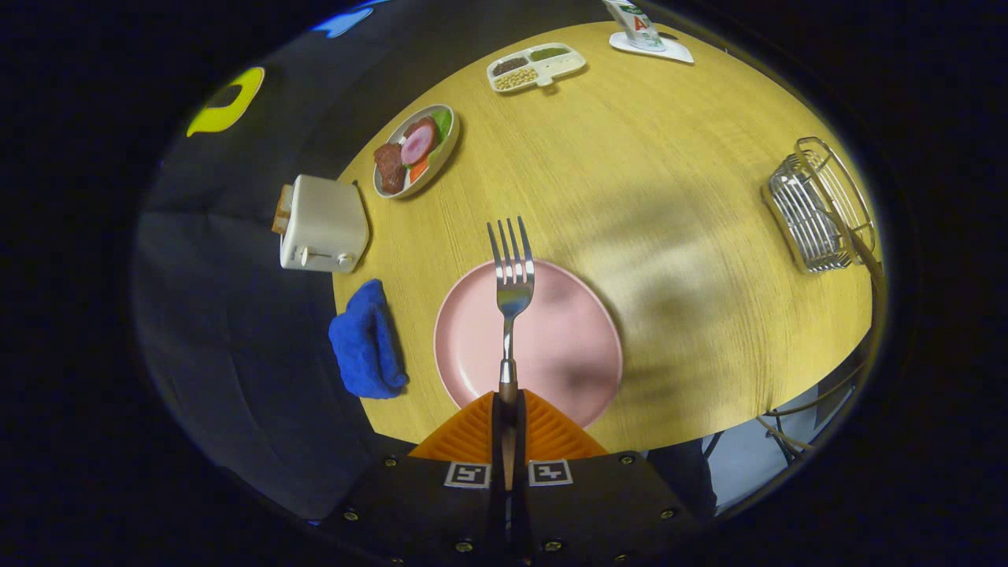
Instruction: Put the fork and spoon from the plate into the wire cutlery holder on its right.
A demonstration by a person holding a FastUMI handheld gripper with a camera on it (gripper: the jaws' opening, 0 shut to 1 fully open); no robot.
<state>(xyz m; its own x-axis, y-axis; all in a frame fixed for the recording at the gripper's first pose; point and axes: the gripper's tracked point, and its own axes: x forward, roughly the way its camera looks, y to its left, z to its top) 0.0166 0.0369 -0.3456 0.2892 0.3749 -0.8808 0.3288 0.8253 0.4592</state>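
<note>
Steel fork (512, 283) is clamped between my gripper's (508, 405) two fingers, both pressing on the handle, tines pointing straight ahead and up past the far rim of the pink plate (567, 346). I see the fork lifted over that plate, which looks bare (no spoon that I can make out on it). Plate sits on the round wooden table (630, 181), near its closer edge. Wire cutlery holder (823, 209) stands well off to the right of the plate, close to the table's right edge; I can't tell what, if anything, is inside it. Blue cloth (366, 342) lies bunched just left of the plate at the table edge. White toaster (323, 224) beyond the cloth, with a slice of toast poking out of it. Oval dish of play food (416, 150) (meat, ham slice, greens) sits further back. Divided tray of beans (535, 67) near the far side, and a carton (636, 16) on a white coaster (669, 49) right of the tray.
</note>
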